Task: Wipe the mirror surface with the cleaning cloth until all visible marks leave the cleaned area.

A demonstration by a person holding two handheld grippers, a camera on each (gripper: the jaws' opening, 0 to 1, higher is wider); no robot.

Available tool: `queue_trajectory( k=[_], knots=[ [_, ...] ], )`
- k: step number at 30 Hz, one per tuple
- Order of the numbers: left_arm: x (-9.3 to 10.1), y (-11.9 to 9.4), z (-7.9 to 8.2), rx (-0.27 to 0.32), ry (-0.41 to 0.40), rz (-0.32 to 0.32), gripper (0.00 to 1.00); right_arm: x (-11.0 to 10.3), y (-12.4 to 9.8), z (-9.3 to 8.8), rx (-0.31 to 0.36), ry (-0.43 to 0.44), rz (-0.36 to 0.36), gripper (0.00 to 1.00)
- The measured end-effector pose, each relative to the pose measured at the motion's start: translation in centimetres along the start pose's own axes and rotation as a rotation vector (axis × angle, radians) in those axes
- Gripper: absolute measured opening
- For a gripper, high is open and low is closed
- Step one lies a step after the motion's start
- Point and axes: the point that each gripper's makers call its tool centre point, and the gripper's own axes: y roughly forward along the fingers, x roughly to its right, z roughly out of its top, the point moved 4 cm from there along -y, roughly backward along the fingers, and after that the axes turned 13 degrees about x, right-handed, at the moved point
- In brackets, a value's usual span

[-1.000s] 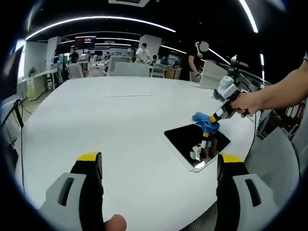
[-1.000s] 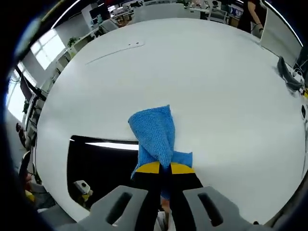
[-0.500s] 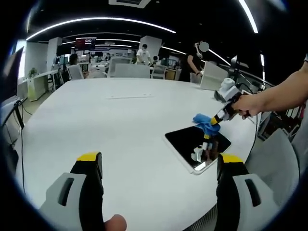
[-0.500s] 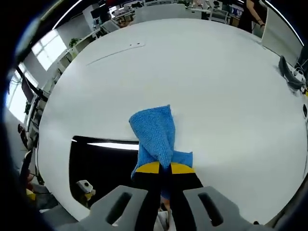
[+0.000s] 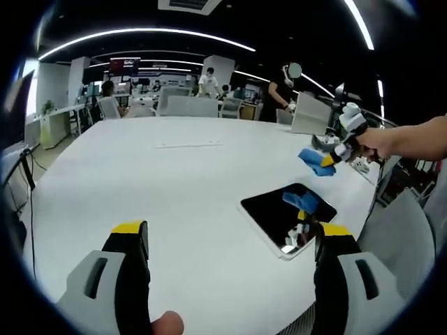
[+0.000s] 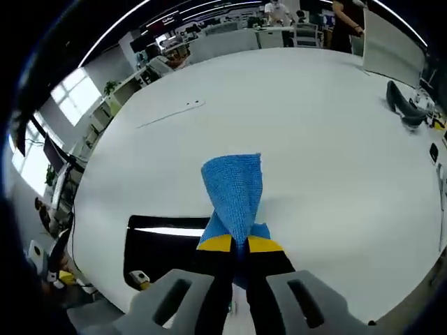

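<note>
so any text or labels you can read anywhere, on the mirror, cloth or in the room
None can be read.
Mirror: no text, just reflections.
Blue cloth in the right hand-held gripper: no label showing.
Wall screen far back in the left gripper view: red and white shapes, too small and blurred to read.

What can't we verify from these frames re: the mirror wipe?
- Marks on the mirror: too small, and reflections cover it in the left gripper view.
- Mirror's near edge: cut off by the right gripper in its own view.
- Cloth behind its jaws: hidden.
</note>
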Motion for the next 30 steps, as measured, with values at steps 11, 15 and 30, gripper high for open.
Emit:
queue_trajectory(
  k=[11,15,30],
  knots=[
    [0.0,-0.6,-0.2,-0.004,0.001,-0.001,0.98,2.2,0.7,-5.5,-0.097,0.014,-0.032,0.00],
    [-0.2,-0.9,-0.2,-0.004,0.006,0.005,0.98,2.6,1.4,-6.8,-0.116,0.016,-0.031,0.00],
    [0.3,-1.2,0.8,0.001,0.023,0.012,0.98,2.9,1.5,-7.9,-0.131,-0.173,-0.034,0.04]
  ],
)
